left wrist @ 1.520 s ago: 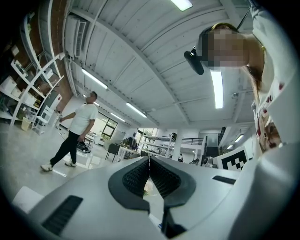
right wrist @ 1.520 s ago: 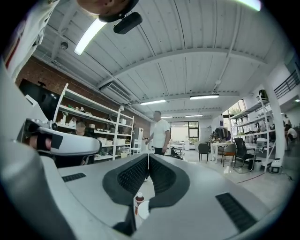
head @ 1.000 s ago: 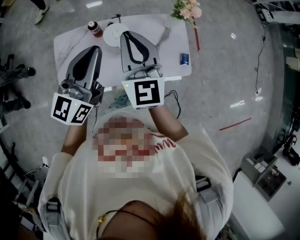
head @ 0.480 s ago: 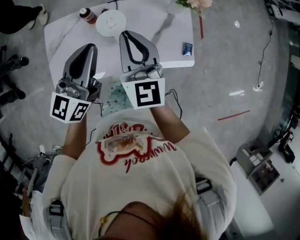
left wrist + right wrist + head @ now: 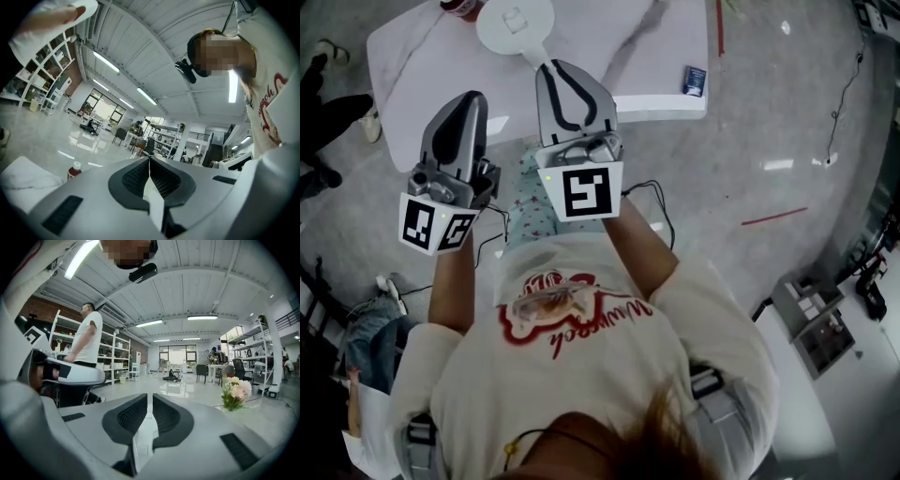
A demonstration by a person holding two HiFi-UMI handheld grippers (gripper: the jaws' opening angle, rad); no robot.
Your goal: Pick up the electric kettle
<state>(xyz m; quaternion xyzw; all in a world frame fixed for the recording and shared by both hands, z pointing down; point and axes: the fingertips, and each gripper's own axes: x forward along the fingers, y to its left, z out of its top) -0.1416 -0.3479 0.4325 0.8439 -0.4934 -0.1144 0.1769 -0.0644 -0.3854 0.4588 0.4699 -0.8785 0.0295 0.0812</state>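
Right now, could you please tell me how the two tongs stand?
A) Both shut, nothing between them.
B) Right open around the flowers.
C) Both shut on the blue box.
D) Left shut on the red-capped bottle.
A: in their own views the left tongs and the right tongs have tips pressed together with nothing between, while the bottle and the flowers stand well beyond them.

Head cam stares steeply down on the table (image 5: 656, 56); cams on the left gripper (image 5: 472, 96) and right gripper (image 5: 560, 67) look level across it, left sharing its bottle (image 5: 73, 171).
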